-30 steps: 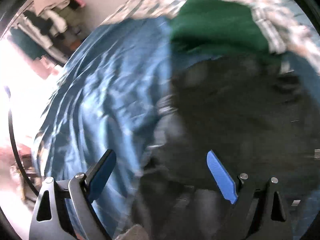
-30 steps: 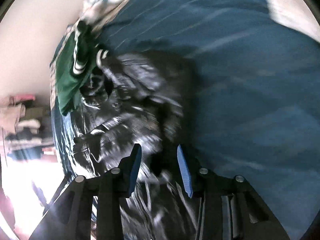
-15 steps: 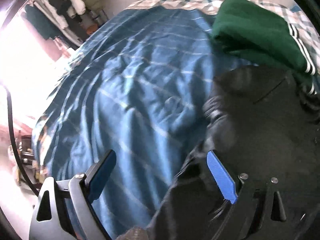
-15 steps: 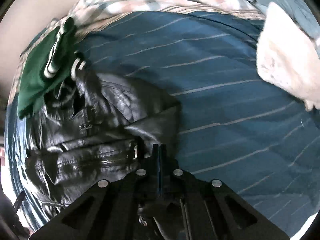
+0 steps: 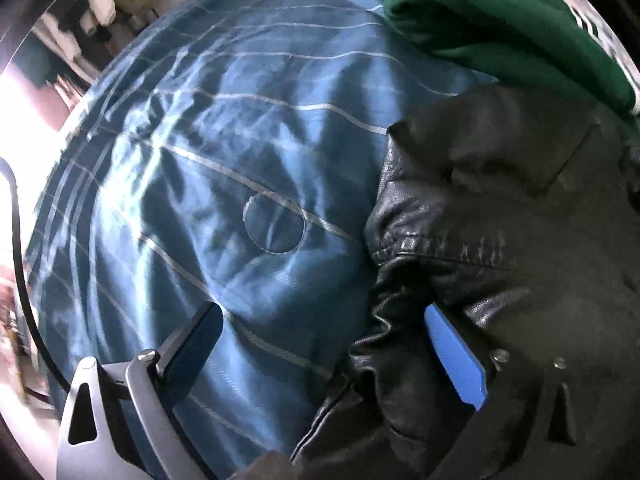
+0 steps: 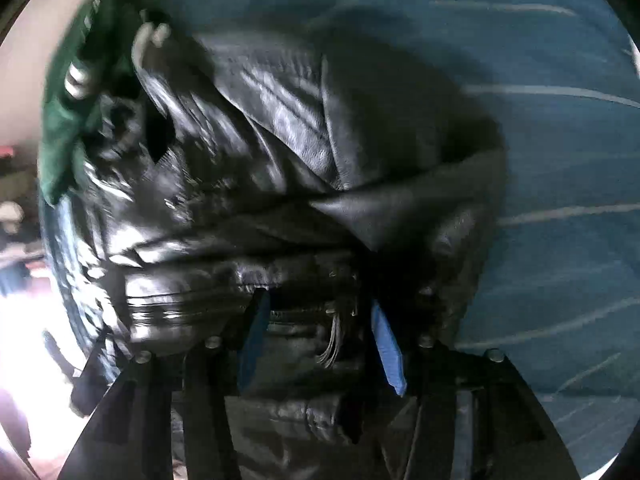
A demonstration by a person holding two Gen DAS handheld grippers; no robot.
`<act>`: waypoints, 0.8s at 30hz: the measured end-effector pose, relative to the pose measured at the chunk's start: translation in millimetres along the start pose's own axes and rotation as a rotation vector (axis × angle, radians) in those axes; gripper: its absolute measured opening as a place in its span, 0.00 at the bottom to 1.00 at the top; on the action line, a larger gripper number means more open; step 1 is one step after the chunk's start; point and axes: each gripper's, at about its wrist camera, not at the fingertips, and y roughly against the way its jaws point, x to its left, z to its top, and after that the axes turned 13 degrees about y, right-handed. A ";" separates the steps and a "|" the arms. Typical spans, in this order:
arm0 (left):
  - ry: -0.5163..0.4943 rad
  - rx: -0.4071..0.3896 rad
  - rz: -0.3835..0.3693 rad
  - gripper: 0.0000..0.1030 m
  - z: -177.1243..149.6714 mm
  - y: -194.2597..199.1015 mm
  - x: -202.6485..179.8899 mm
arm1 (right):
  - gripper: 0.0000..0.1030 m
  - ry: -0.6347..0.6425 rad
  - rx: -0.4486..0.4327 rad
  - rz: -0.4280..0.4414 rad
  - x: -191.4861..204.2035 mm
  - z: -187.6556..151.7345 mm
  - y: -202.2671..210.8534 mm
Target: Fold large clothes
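No words, labels, brand names or numbers can be read in either view. The black leather jacket [image 5: 500, 216] and the blue striped bedspread [image 5: 224, 152] carry none.

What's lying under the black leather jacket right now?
The blue striped bedspread shows around the black leather jacket, so it likely lies beneath; the green garment borders its far edge. Anything directly beneath is covered.

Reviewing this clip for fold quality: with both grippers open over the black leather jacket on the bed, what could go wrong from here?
1. The right gripper straddles bunched folds of the black leather jacket; closing there might pinch several layers.
2. The left gripper spans the jacket's edge and the blue bedspread; it could grab bedding too.
3. The green garment touches the jacket and may get dragged.
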 end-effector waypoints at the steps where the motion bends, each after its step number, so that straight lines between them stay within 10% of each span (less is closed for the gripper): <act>1: 0.016 -0.004 -0.027 1.00 -0.6 -2.7 2.8 | 0.50 0.006 -0.009 -0.023 4.0 0.6 -2.6; 6: 0.134 0.046 -0.139 1.00 -0.1 -9.5 20.5 | 0.30 0.090 -0.118 -0.152 36.7 -10.8 14.0; 13: 0.065 -0.096 -0.047 1.00 12.4 55.4 6.4 | 0.27 0.047 -0.315 -0.251 45.5 -37.4 80.3; 20: -0.014 -0.008 0.100 1.00 30.6 -11.7 -21.3 | 0.35 -0.090 -0.073 -0.168 -9.3 -22.1 22.0; 24: -0.012 0.008 0.104 1.00 35.2 -1.0 -12.4 | 0.41 -0.147 -0.091 -0.108 -19.8 -17.6 39.2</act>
